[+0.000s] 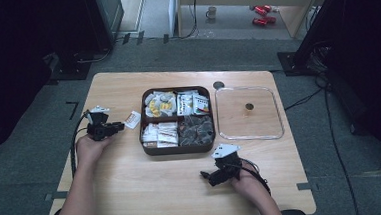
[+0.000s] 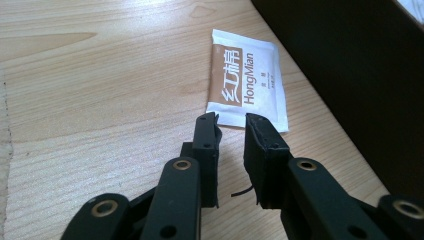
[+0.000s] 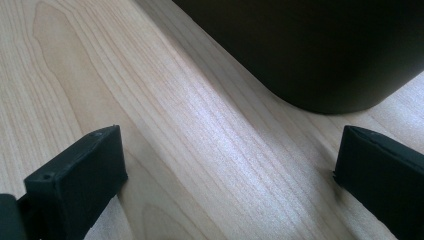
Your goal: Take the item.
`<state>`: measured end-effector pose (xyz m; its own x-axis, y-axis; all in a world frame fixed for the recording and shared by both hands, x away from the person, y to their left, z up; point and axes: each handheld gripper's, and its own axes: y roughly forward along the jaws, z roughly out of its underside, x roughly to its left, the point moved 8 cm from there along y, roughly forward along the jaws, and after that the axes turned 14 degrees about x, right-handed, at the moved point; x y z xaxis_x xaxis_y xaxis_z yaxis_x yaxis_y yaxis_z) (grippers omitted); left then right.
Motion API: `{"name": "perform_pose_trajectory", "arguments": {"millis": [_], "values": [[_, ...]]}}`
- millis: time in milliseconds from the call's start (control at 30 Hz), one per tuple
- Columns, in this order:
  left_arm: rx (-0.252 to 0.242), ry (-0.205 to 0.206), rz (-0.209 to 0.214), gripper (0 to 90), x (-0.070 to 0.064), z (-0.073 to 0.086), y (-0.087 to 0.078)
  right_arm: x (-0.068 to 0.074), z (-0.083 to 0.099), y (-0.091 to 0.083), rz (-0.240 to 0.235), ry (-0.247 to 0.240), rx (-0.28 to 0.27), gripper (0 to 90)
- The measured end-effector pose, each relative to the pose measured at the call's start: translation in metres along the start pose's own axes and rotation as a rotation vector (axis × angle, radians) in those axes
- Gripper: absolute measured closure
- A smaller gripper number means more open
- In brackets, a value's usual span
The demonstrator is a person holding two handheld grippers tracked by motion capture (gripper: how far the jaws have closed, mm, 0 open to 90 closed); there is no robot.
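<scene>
In the high view, a brown four-compartment box (image 1: 179, 147) is being seen at the middle of the frame on the wooden table (image 1: 133, 181), and all four compartments are being shown already filled with packets and wrapped items; its clear lid (image 1: 250, 134) is lying apart from it at the right of centre, so closing is being judged as not yet done. One white sachet (image 1: 132, 119) is lying on the table just left of the box, outside any compartment, and is being judged the piece left to be sorted. The left tongs (image 1: 118, 126) are being held at the left of centre, pointed at that sachet, while the right tongs (image 1: 203, 176) are being held low, below the box and well apart from it. In the left gripper view, the sachet (image 2: 247, 87) is being shown flat on the table at upper centre, printed "HongMian", beside the dark wall of the box (image 2: 350, 75); the left tongs (image 2: 231, 122) are being held with a narrow gap between the jaws and nothing gripped, their tips just at the sachet's near edge, though contact cannot be told. In the right gripper view, the right tongs (image 3: 227, 150) are being held wide apart and empty over bare table, with the box's rounded corner (image 3: 310, 55) at upper right.
</scene>
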<state>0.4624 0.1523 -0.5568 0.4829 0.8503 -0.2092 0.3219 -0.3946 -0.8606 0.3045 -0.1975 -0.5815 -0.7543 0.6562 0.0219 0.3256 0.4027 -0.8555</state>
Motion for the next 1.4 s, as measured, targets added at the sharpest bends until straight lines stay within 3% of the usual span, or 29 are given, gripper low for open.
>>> {"name": "perform_pose_trajectory", "arguments": {"millis": [533,833,1400], "values": [[-0.062,-0.004,-0.008,64.7,0.002,0.002,-0.021,0.0,0.0,0.0,-0.001,0.001,-0.001,0.0],[-0.066,0.028,-0.028,58.1,-0.001,0.01,-0.031,0.0,0.0,0.0,-0.001,0.0,-0.001,0.0],[-0.082,0.03,-0.05,50.2,0.002,0.027,-0.039,0.0,0.0,0.0,-0.001,0.0,0.0,0.0]]}}
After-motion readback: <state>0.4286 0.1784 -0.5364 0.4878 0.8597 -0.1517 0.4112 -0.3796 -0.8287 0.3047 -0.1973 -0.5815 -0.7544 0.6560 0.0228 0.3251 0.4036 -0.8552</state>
